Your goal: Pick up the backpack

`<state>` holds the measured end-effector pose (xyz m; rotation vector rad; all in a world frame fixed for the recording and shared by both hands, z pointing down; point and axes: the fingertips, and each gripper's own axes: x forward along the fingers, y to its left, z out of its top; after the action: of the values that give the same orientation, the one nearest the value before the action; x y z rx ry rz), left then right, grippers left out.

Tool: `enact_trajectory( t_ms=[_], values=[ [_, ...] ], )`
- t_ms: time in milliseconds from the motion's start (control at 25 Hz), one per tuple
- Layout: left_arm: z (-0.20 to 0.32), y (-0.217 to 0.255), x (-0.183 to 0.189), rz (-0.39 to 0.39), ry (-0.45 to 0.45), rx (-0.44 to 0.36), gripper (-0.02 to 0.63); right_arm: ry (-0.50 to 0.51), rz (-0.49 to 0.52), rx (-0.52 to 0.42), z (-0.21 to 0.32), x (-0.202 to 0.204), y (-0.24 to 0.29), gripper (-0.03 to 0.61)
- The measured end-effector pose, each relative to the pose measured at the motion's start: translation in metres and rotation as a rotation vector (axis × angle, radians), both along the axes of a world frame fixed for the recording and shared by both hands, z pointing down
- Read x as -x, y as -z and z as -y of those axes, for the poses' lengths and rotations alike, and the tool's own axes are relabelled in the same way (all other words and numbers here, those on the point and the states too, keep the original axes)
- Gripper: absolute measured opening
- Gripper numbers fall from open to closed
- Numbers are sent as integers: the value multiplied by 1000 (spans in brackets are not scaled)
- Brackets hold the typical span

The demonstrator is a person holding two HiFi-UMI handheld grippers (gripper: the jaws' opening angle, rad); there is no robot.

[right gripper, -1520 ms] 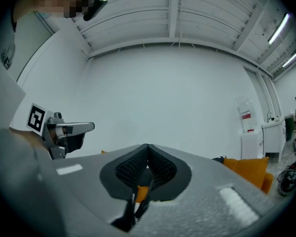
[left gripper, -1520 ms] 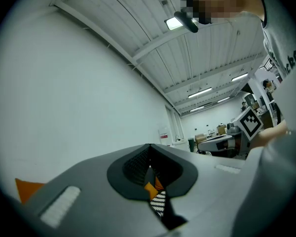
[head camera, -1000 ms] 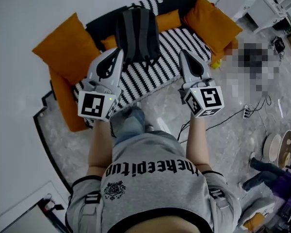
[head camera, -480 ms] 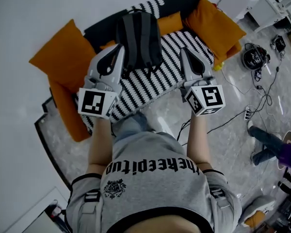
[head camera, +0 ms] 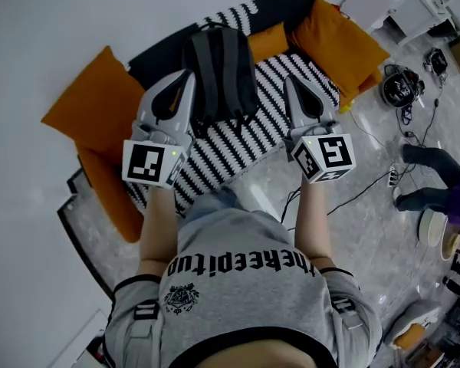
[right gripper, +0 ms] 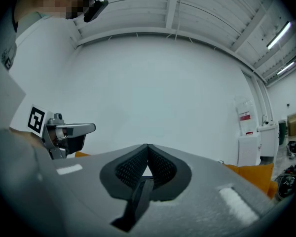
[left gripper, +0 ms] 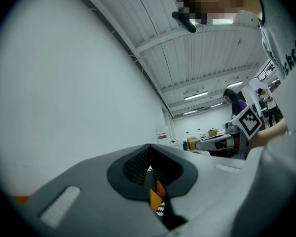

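Tongs in both hands are pressed fully together, and neither pair holds anything. The left tongs (head camera: 188,77) reach out level over the left part of the sofa (head camera: 238,140). Left of them a large orange cushion (head camera: 88,110) leans at that end. Their tips lie at the left edge of the backpack (head camera: 218,66) in the head view, but no view shows whether they touch it. The backpack is dark grey and stands upright on the black-and-white striped seat against the far backrest, between the two pairs of tongs. A smaller orange cushion (head camera: 267,33) lies just beside it on the right. The right tongs (head camera: 289,80) point the same way, apart from the backpack's right side, over the striped seat. Further right another big orange cushion (head camera: 339,41) fills the sofa's right end. Beyond it, on the marble floor (head camera: 353,228), lie a tangle of black cables (head camera: 405,87) and, nearer, another person's legs (head camera: 433,176).
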<state>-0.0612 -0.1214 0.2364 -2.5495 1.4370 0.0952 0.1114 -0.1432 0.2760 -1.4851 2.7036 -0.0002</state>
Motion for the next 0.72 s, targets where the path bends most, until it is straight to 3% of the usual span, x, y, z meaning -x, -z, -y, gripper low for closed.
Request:
enact_trajectory(
  t_ms=[720],
  values=[
    [65, -20, 32, 1, -74, 40, 17, -48, -7, 35, 53, 36, -14, 2]
  ],
)
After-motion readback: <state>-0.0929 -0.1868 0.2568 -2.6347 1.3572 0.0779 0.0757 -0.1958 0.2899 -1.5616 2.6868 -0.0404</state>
